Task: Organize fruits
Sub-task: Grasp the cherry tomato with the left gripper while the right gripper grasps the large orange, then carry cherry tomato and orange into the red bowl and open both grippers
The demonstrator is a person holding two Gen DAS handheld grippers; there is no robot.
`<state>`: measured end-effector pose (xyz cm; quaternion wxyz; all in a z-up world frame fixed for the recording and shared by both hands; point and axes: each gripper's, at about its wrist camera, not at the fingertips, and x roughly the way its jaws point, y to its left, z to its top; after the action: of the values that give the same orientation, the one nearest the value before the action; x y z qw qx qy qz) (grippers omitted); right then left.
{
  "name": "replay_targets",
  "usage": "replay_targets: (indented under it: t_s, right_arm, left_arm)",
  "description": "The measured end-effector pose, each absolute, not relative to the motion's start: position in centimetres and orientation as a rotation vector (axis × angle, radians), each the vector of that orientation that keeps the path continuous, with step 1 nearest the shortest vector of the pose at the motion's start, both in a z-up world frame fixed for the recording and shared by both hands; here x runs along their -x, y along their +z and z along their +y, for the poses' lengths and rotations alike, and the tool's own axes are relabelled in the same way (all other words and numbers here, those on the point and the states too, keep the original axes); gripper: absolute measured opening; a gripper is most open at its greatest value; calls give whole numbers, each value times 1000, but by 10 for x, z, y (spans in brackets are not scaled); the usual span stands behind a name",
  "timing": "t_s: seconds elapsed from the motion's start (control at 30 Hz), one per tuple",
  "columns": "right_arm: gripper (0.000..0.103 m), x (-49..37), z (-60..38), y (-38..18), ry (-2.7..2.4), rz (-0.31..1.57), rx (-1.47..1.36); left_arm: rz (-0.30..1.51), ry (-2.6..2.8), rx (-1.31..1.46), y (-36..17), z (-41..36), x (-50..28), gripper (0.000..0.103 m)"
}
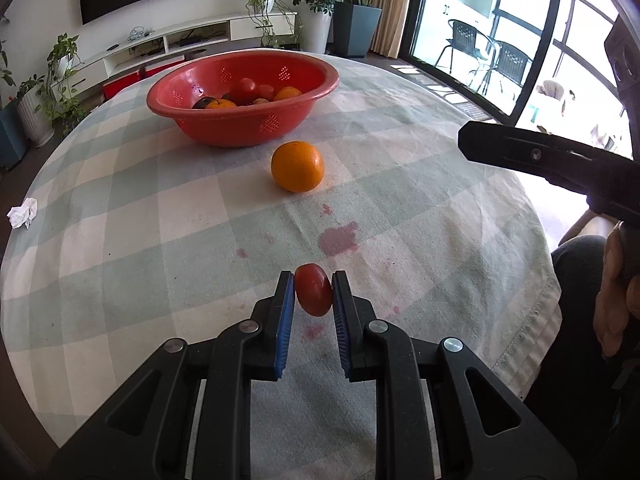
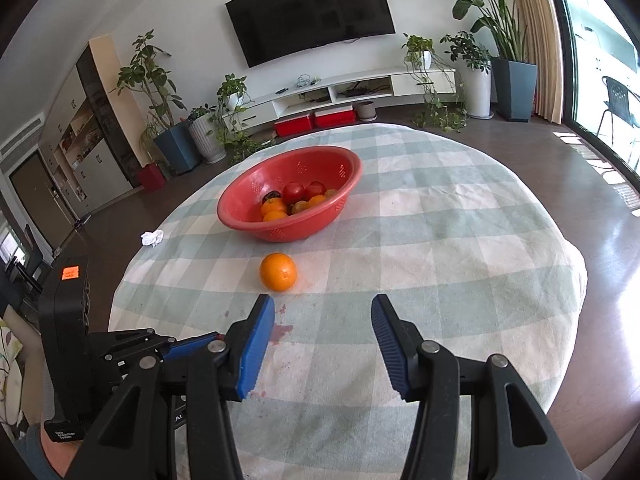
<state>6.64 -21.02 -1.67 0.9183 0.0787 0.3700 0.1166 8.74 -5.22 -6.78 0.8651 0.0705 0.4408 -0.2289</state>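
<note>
My left gripper [image 1: 313,286] is shut on a small red tomato [image 1: 313,289] and holds it just above the near part of the checked tablecloth. An orange [image 1: 297,166] lies on the cloth ahead of it, short of a red colander bowl [image 1: 208,78] that holds several tomatoes and oranges. My right gripper [image 2: 323,310] is open and empty above the near table edge. From there the orange [image 2: 278,271] lies just ahead to the left and the bowl [image 2: 240,200] beyond it. The left gripper's body shows at that view's lower left.
A crumpled white tissue [image 1: 23,212] lies near the table's left edge, also in the right wrist view [image 2: 152,237]. Reddish stains [image 1: 338,238] mark the cloth near me. The right gripper's black finger [image 1: 520,156] reaches in from the right. The round table's edges drop to the floor.
</note>
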Motion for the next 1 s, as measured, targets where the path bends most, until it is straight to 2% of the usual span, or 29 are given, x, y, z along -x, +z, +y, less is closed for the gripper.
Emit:
replay_targets:
  t_s: [0.67,0.83,1.0]
  right_arm:
    - [55,-165,-140,-66,328,954,43]
    - [41,-165,-143,-72,332,966,48]
    - [41,-157,-149,-67,337,954,20]
  left_arm:
    - [922,-425,-27,-69,3,-99,17]
    - [930,-418,-19,-74,5,-103,17]
    - [931,-414,-17,-75,6,-104,17]
